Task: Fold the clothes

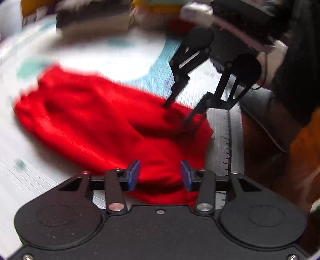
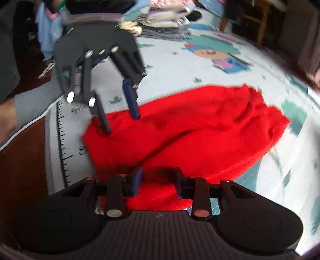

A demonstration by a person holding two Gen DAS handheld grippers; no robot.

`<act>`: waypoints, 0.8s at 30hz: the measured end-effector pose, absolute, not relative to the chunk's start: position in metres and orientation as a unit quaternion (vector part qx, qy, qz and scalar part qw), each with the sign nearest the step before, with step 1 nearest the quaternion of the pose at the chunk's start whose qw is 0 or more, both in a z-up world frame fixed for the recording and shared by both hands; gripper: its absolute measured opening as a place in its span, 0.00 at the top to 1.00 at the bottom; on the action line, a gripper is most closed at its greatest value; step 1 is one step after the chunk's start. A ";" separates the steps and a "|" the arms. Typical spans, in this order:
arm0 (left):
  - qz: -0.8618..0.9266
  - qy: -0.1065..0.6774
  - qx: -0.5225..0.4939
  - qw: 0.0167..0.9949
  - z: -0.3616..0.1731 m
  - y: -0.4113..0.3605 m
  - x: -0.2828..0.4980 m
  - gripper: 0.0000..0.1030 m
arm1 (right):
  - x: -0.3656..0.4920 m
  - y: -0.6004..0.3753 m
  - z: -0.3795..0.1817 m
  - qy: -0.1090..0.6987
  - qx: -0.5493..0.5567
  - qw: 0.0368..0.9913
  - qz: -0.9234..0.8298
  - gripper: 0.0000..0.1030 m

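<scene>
Straddling rumpled fuzzy red garment (image 1: 104, 124): both claws parted.

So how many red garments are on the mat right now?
1: a single red garment lies bunched on the patterned mat near its ruler edge. The blurred pile beyond might hide others.

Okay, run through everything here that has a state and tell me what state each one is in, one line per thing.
red garment: crumpled, not yet folded, lying on the printed bed cover.
left tool: open, fingers either side of the garment's near edge.
right tool: open, fingers straddling red fabric.
clothes pile: stacked at the far end of the bed; too blurred to tell more.
</scene>
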State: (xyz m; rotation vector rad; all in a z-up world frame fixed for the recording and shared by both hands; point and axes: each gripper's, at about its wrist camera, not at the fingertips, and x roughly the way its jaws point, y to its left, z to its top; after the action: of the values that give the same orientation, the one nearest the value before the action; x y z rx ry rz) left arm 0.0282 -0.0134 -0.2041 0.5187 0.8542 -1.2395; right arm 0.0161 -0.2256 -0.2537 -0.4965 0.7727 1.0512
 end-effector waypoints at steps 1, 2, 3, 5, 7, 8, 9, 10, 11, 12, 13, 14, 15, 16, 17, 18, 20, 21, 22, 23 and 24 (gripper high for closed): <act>-0.572 0.352 0.270 0.690 -0.199 -0.007 0.020 0.55 | 0.012 -0.229 -0.248 0.349 -0.225 0.767 0.489 0.66; -0.583 0.316 0.320 0.677 -0.199 -0.006 0.012 0.55 | 0.007 -0.233 -0.247 0.343 -0.240 0.762 0.494 0.65; -0.590 0.272 0.377 0.660 -0.201 -0.002 -0.003 0.55 | 0.001 -0.236 -0.246 0.337 -0.260 0.755 0.499 0.64; -0.599 0.194 0.459 0.627 -0.209 0.005 -0.029 0.55 | -0.011 -0.243 -0.245 0.325 -0.299 0.739 0.508 0.64; -0.605 0.127 0.520 0.589 -0.222 0.011 -0.047 0.52 | -0.023 -0.250 -0.244 0.313 -0.337 0.723 0.516 0.64; -0.607 0.100 0.546 0.569 -0.229 0.014 -0.054 0.52 | -0.026 -0.253 -0.246 0.306 -0.357 0.717 0.515 0.64; -0.608 0.073 0.570 0.548 -0.235 0.017 -0.061 0.51 | -0.029 -0.255 -0.249 0.299 -0.377 0.711 0.512 0.64; -0.608 0.056 0.584 0.535 -0.239 0.019 -0.064 0.51 | -0.032 -0.258 -0.252 0.291 -0.397 0.705 0.510 0.64; -0.607 0.040 0.598 0.522 -0.243 0.021 -0.067 0.51 | -0.034 -0.259 -0.254 0.279 -0.417 0.701 0.507 0.63; -0.606 0.023 0.612 0.509 -0.246 0.022 -0.070 0.50 | -0.037 -0.257 -0.257 0.266 -0.433 0.696 0.507 0.57; -0.606 0.012 0.620 0.498 -0.249 0.024 -0.070 0.48 | -0.039 -0.256 -0.259 0.253 -0.449 0.690 0.508 0.53; -0.607 0.001 0.628 0.488 -0.252 0.025 -0.070 0.47 | -0.042 -0.254 -0.261 0.240 -0.465 0.684 0.508 0.49; -0.607 -0.011 0.633 0.481 -0.252 0.025 -0.070 0.44 | -0.045 -0.253 -0.264 0.230 -0.478 0.676 0.511 0.43; -0.606 -0.023 0.638 0.475 -0.253 0.025 -0.070 0.39 | -0.047 -0.252 -0.267 0.221 -0.490 0.668 0.515 0.41; -0.605 -0.033 0.642 0.471 -0.254 0.024 -0.069 0.36 | -0.050 -0.250 -0.270 0.212 -0.502 0.660 0.518 0.40; -0.603 -0.042 0.646 0.467 -0.254 0.023 -0.069 0.30 | -0.052 -0.250 -0.272 0.203 -0.510 0.654 0.520 0.40; -0.600 -0.045 0.648 0.467 -0.254 0.019 -0.068 0.25 | -0.055 -0.249 -0.274 0.184 -0.521 0.651 0.521 0.40; -0.600 -0.042 0.647 0.468 -0.252 0.017 -0.067 0.23 | -0.055 -0.248 -0.275 0.176 -0.523 0.653 0.519 0.40; -0.601 -0.030 0.642 0.475 -0.250 0.013 -0.066 0.24 | -0.056 -0.246 -0.275 0.168 -0.525 0.655 0.517 0.39; -0.600 -0.020 0.628 0.495 -0.247 0.008 -0.063 0.25 | -0.056 -0.245 -0.276 0.160 -0.528 0.656 0.515 0.39; -0.605 -0.003 0.611 0.512 -0.242 0.003 -0.058 0.26 | -0.057 -0.244 -0.276 0.151 -0.530 0.658 0.513 0.39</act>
State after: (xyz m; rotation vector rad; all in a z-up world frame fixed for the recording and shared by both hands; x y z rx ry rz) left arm -0.0581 0.0028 -0.2422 1.4691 -0.0075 -1.4548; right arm -0.0567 -0.2436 -0.2765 -1.1997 0.3429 1.1620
